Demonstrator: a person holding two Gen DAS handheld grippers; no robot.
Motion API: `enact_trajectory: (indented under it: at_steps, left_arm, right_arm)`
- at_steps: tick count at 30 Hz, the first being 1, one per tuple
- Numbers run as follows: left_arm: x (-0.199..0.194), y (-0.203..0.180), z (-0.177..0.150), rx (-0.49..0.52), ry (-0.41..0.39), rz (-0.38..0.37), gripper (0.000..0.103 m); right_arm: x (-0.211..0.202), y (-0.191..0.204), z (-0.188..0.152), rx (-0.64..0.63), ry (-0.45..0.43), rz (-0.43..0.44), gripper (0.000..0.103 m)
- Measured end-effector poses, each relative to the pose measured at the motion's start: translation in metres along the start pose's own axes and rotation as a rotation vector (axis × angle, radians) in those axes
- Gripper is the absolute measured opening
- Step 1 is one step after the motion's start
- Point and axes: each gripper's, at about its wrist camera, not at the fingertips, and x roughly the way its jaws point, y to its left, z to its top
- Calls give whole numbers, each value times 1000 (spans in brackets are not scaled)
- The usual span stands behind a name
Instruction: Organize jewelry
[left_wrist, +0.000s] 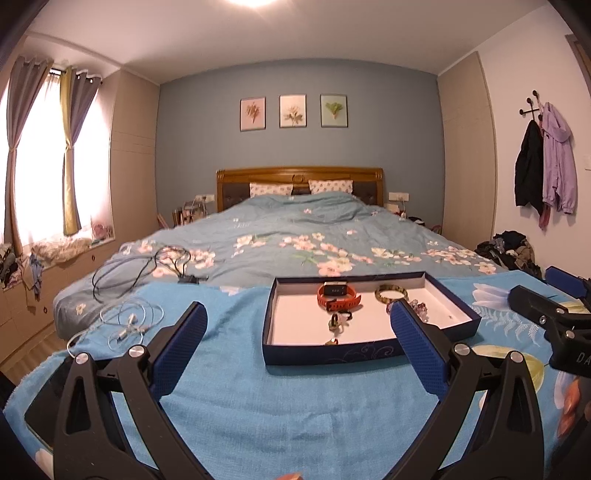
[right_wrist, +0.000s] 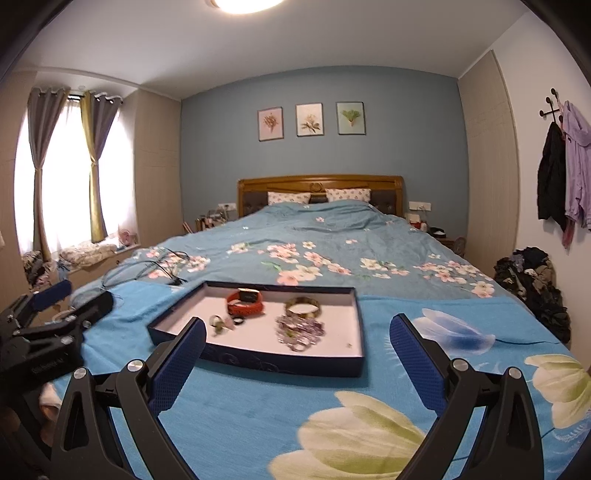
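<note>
A shallow dark blue box (left_wrist: 332, 352) (right_wrist: 280, 363) with a white floor lies on a blue towel at the foot of the bed. Inside it lie an orange-red watch (left_wrist: 338, 295) (right_wrist: 244, 302), a green-brown bangle (left_wrist: 390, 294) (right_wrist: 302, 306), a purple bead bracelet (right_wrist: 300, 330) (left_wrist: 419, 307), and small rings (left_wrist: 339, 319) (right_wrist: 219, 322). My left gripper (left_wrist: 299, 317) hovers open just before the box's near edge. My right gripper (right_wrist: 297, 328) is open too, close to the box's near right corner. Neither holds anything.
A blue floral towel (left_wrist: 258, 406) (right_wrist: 258, 413) covers the bed's foot. Black cables (left_wrist: 147, 264) and a clear coiled cord (left_wrist: 129, 321) lie left of the box. The other gripper shows at each view's side (left_wrist: 546, 314) (right_wrist: 55, 325). A clothes pile (right_wrist: 535, 284) sits on the right.
</note>
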Motion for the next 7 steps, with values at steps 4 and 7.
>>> enact_trajectory:
  at_steps: [4, 7]
  left_arm:
    - [15, 9, -3, 7, 68, -1, 98]
    - [26, 19, -5, 36, 104, 20, 98]
  right_arm:
    - [26, -43, 0, -2, 136, -66, 96]
    - [49, -73, -4, 2, 258, -113, 96]
